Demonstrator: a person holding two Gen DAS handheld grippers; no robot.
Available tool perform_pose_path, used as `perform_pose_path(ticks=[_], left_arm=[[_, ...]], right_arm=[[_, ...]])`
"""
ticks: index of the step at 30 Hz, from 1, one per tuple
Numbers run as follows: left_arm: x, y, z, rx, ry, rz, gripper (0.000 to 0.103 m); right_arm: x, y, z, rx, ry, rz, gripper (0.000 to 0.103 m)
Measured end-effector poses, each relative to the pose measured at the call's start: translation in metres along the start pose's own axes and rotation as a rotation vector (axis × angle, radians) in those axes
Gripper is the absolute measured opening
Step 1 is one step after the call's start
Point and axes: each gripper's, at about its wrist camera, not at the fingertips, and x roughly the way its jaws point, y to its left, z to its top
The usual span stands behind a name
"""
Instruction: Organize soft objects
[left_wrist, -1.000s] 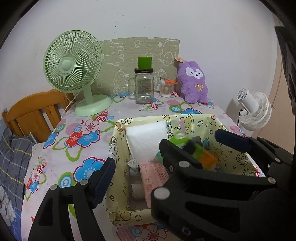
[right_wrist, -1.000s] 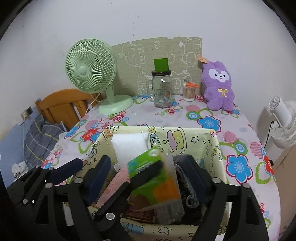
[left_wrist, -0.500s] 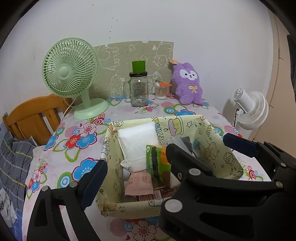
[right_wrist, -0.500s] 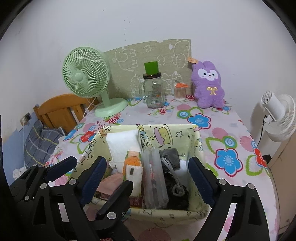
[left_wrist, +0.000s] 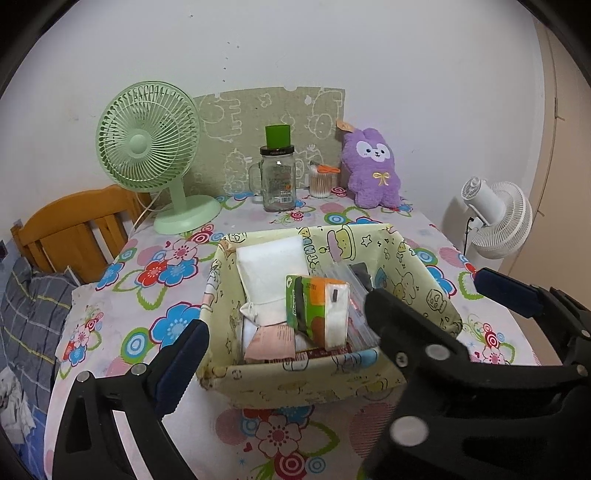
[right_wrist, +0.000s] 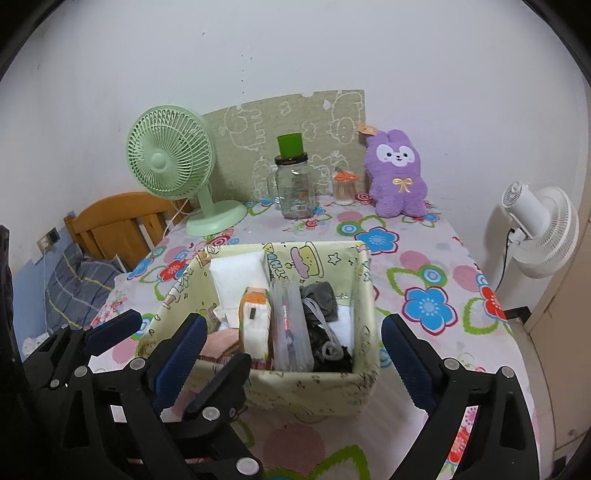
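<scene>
A pale yellow fabric basket sits on the flowered table. Inside stand a white padded pack, a green-and-orange tissue pack, a clear plastic pouch, a pink packet and dark cloth with cords. A purple plush rabbit sits at the back of the table. My left gripper is open and empty, held just in front of the basket. My right gripper is open and empty, also in front of the basket.
A green desk fan, a glass jar mug with a green cup on top and a cotton-swab jar stand along the back. A white fan stands right of the table. A wooden chair is at left.
The right gripper let go of the green-and-orange tissue pack, which now stands in the basket. Both grippers have pulled back from the basket towards me.
</scene>
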Motion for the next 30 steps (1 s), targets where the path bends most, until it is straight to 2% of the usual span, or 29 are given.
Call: perform_pose_path(ticks=[18,30], left_arm=[[-0.057,0.006,-0.014,-0.015,-0.078,0.025,0.102],[-0.108,0.014,-0.023,-0.028,-0.155,0.042,0.103]], right_arm=[[-0.063,-0.010,-0.012,0.008,-0.055,-0.068,0.097],[-0.118,-0.012,-0.022,0.004,-0.138,-0.099,0.097]])
